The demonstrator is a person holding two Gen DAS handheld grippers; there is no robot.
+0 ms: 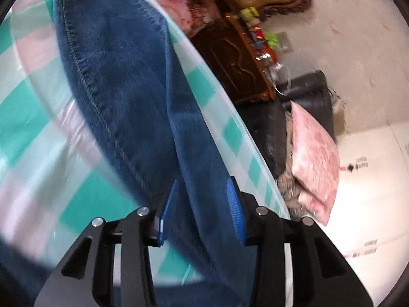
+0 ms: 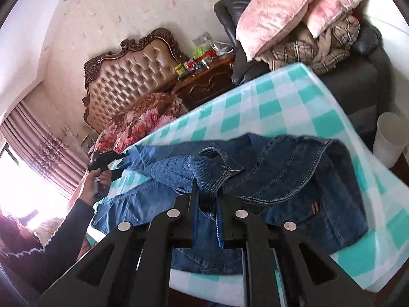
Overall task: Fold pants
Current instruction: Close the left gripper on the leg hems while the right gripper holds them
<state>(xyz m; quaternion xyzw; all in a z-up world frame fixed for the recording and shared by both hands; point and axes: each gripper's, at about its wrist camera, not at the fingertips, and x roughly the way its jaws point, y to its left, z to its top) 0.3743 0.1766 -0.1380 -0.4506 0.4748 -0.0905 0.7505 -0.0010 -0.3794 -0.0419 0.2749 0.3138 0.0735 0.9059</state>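
Blue denim pants (image 2: 281, 174) lie on a table with a teal and white checked cloth (image 2: 281, 102). My right gripper (image 2: 207, 189) is shut on a bunched fold of the pants near the waistband and holds it a little above the rest. In the left wrist view a pant leg (image 1: 122, 89) runs away along the table's edge. My left gripper (image 1: 202, 192) has its blue pads (image 1: 234, 204) apart with the leg's denim between them, not pinched. The left gripper also shows in the right wrist view (image 2: 120, 163), held in a hand at the table's far left end.
The table's right edge (image 1: 217, 107) drops to the floor. Beside it stand a dark armchair (image 2: 358, 76) with pink pillows (image 2: 276, 12) and a plaid blanket, a wooden nightstand (image 2: 204, 81), a bed with tufted headboard (image 2: 133, 76), and a white bin (image 2: 391, 138).
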